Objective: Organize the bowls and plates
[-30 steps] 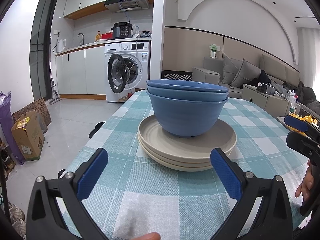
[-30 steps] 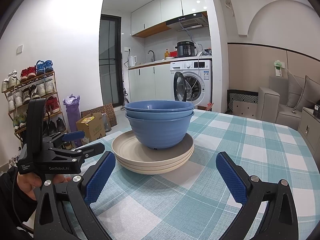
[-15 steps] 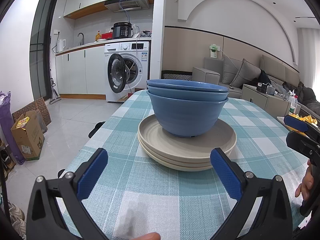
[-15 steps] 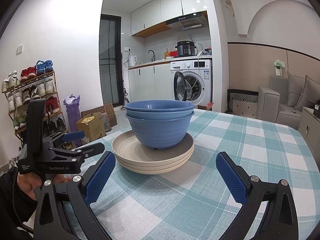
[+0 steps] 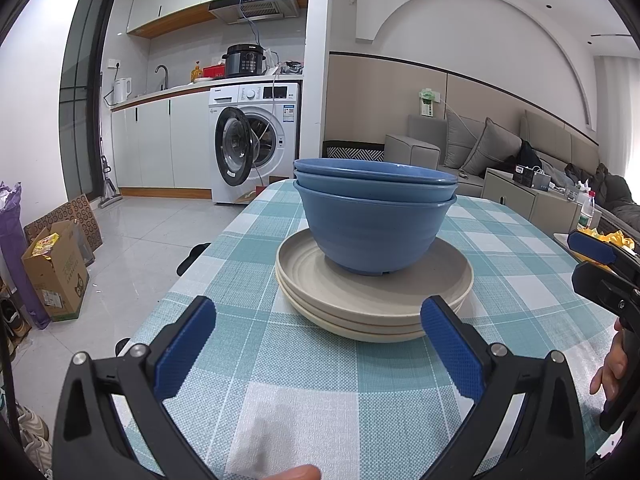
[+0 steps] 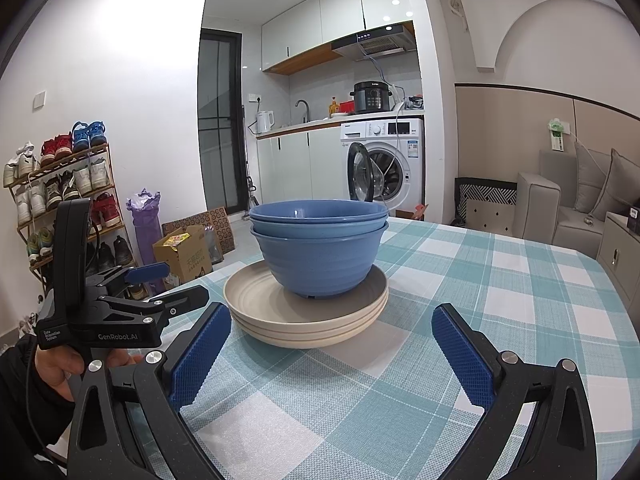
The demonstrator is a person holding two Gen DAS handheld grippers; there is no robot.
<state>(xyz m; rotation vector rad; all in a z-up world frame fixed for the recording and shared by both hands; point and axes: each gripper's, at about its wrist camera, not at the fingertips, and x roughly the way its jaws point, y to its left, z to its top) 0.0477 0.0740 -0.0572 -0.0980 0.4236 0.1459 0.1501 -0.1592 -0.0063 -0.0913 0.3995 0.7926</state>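
Nested blue bowls stand on a stack of three beige plates in the middle of the checked table. My left gripper hangs open just in front of the plates, nothing between its blue pads. My right gripper is also open, near the stack on its other side, and holds nothing. Each gripper shows in the other's view: the right gripper at the far right edge, the left gripper at the left, held by a hand.
The table's left edge drops to a tiled floor with a cardboard box. A washing machine with its door open and kitchen cabinets stand behind. A sofa lies at the back right, a shoe rack by the wall.
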